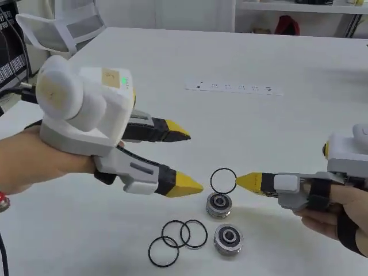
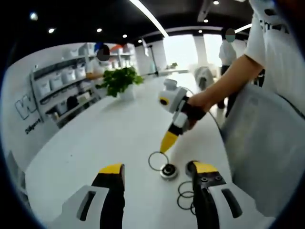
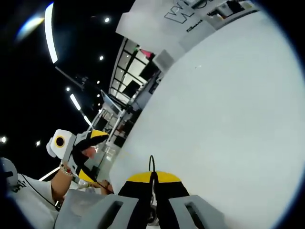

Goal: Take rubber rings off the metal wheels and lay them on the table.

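The white table (image 1: 276,132) lies under both tools. The left gripper (image 1: 187,158) is held in a hand above the table, its two yellow-tipped jaws spread wide with nothing between them. In the left gripper view (image 2: 158,169) the jaws stand well apart.

The right gripper (image 1: 246,181) points toward the left one, tip near tip. Its jaws are pressed together on a black rubber ring (image 1: 211,179), which stands upright just past its tip. In the right gripper view (image 3: 152,177) the ring (image 3: 151,164) rises as a thin line from between the closed jaws.

One metal wheel (image 1: 219,204) sits on the table just below the held ring and between the two tips; whether ring and wheel touch cannot be told. A second wheel (image 1: 228,238) sits just beyond it, further below the right gripper's tip.

Three loose rings (image 1: 187,232) lie flat, overlapping, below the left gripper's lower jaw and beside the second wheel.
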The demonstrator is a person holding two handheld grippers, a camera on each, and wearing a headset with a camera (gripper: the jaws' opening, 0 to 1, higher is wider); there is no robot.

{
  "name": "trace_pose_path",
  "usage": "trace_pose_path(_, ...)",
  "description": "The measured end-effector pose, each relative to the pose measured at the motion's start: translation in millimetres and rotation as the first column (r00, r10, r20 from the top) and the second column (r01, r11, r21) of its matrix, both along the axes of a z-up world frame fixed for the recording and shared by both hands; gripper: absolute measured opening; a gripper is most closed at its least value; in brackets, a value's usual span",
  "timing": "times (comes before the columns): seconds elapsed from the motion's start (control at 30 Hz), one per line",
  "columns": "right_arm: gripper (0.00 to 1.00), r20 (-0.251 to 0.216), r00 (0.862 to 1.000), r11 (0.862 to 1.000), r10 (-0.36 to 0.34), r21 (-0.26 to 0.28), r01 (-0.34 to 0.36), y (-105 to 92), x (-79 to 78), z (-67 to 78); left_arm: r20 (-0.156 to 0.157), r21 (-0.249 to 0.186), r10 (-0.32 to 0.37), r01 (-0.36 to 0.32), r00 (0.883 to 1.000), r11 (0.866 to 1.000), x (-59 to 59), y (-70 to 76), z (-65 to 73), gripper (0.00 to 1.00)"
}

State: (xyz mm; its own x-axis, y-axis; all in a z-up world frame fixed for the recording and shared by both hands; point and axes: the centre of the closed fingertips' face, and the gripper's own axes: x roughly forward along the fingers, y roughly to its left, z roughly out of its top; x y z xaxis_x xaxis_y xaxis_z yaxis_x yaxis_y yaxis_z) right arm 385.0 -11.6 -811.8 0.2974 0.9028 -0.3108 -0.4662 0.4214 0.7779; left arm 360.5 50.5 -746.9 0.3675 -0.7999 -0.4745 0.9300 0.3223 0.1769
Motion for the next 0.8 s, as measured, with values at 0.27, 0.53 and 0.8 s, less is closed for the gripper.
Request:
trace_pose_path(0.27,0.00,0.045,0.996,0.997,0.076,0.010,-0.076,16.9,-9.6,19.0,-0.001,0.001,0.023,-0.023,1.000,1.000,-17.9,19.8,10.9,0.63)
trace_pose_path(0.53,0.00,0.128,0.959,0.967,0.254,-0.064,-0.247,37.6,-35.1,29.8,0.007,-0.037,0.072,-0.072,0.997,0.997,-35.7,41.5,19.6,0.68)
trace_pose_path(0.8,0.00,0.167,0.881,0.887,0.442,-0.225,-0.403,45.2,-65.8,15.0,-0.044,-0.053,0.178,-0.180,0.983,0.982,-51.2,69.9,5.3,0.73)
